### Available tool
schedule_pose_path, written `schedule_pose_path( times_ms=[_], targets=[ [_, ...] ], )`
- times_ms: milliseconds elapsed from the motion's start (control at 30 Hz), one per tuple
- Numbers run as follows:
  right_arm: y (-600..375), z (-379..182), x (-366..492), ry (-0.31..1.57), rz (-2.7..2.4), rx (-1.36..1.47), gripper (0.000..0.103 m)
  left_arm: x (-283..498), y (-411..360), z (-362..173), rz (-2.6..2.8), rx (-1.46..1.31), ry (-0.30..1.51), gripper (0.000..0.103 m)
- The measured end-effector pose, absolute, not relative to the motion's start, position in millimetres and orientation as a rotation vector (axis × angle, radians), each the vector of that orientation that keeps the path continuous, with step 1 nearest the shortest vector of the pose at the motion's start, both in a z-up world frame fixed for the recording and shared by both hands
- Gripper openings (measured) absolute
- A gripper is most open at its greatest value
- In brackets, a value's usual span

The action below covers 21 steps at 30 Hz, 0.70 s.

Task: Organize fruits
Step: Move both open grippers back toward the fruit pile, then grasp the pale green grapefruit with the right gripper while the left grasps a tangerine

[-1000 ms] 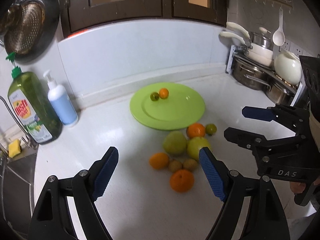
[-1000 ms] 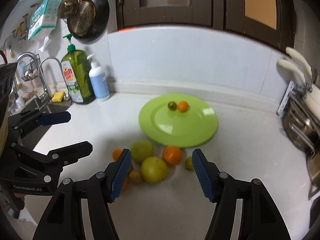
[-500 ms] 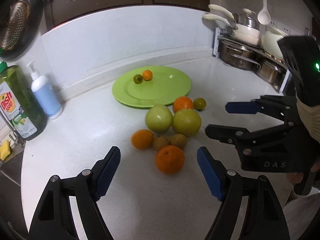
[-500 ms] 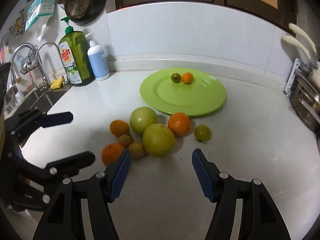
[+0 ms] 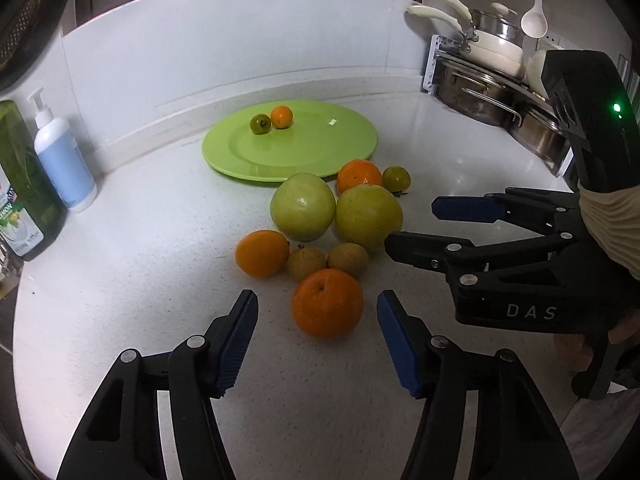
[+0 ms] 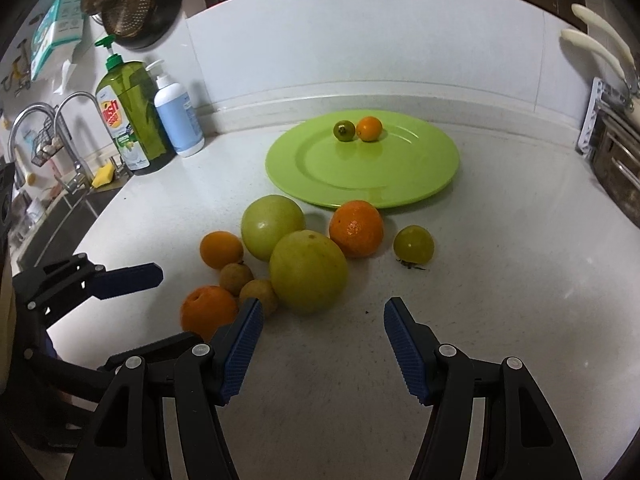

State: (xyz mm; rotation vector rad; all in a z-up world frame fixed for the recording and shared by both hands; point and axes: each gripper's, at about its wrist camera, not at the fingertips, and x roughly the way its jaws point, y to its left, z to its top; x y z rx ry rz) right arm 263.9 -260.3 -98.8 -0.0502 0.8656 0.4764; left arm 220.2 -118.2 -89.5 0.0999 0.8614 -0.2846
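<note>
A green plate holds a small green fruit and a small orange one. In front of it a cluster of fruit lies on the white counter: two large green fruits, several oranges, two small brown fruits and a small green one. My left gripper is open with the nearest orange just ahead between its fingers. My right gripper is open, just short of a large green fruit.
A green dish soap bottle and a white pump bottle stand at the back left beside the sink tap. A rack of pots and pans stands at the right. A wall backs the counter.
Both grippers have moved down and forward toward the fruit cluster, which now looks larger and closer. Both stay open. No fruit has moved.
</note>
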Motion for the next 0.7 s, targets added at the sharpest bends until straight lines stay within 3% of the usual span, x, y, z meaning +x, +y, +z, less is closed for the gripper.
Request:
schedule_pose_path(
  times_ms=[700],
  targets=[
    [-248,-104,286,0.879,0.496,-0.014,0.063,234,-120,-104,-0.319,0.057,0.916,0.043]
  ],
)
